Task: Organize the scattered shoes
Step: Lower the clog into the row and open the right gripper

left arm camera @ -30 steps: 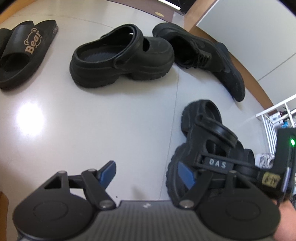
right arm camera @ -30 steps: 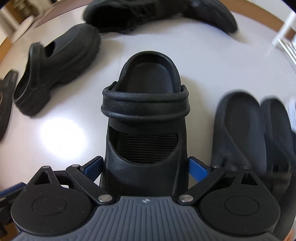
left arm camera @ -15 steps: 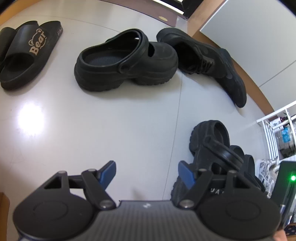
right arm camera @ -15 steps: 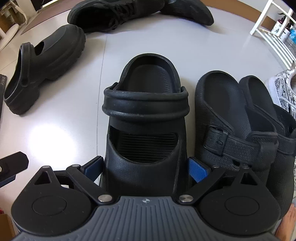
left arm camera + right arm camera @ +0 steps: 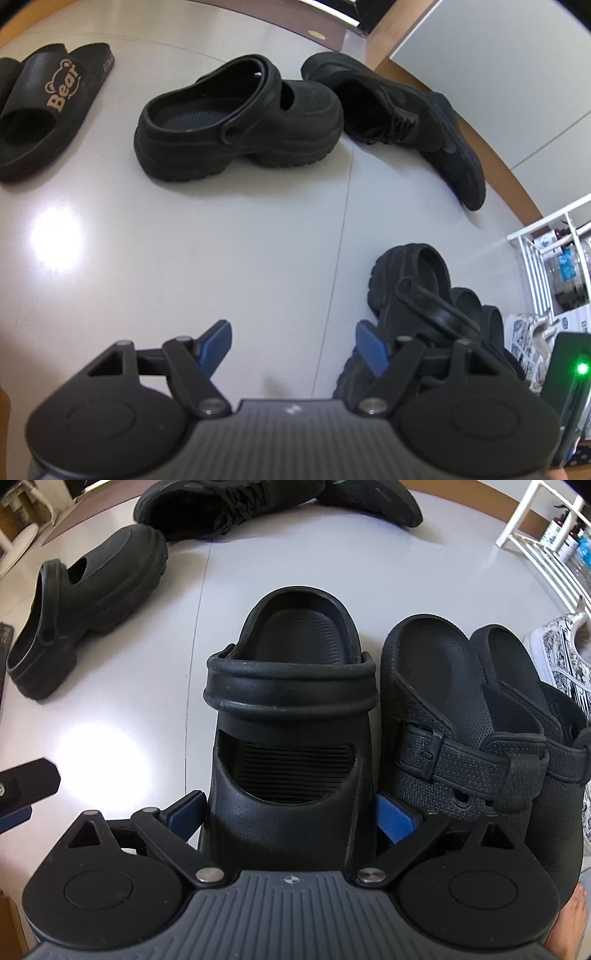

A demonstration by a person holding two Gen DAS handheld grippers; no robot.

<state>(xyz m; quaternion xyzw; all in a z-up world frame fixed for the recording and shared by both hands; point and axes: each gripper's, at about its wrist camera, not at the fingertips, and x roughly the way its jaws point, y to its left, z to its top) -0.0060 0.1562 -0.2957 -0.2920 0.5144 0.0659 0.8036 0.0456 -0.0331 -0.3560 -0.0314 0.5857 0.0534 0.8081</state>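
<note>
The right gripper point(image 5: 291, 814) is clamped on the toe end of a black clog point(image 5: 291, 716) at the frame's centre, standing on the floor point(image 5: 122, 716) just beside a pair of black sandals point(image 5: 454, 720) to its right. The left gripper point(image 5: 293, 345) hangs open over bare floor. Its matching clog point(image 5: 240, 118) sits upper centre, a sneaker point(image 5: 406, 114) to the right, a Bear slide point(image 5: 48, 107) upper left.
</note>
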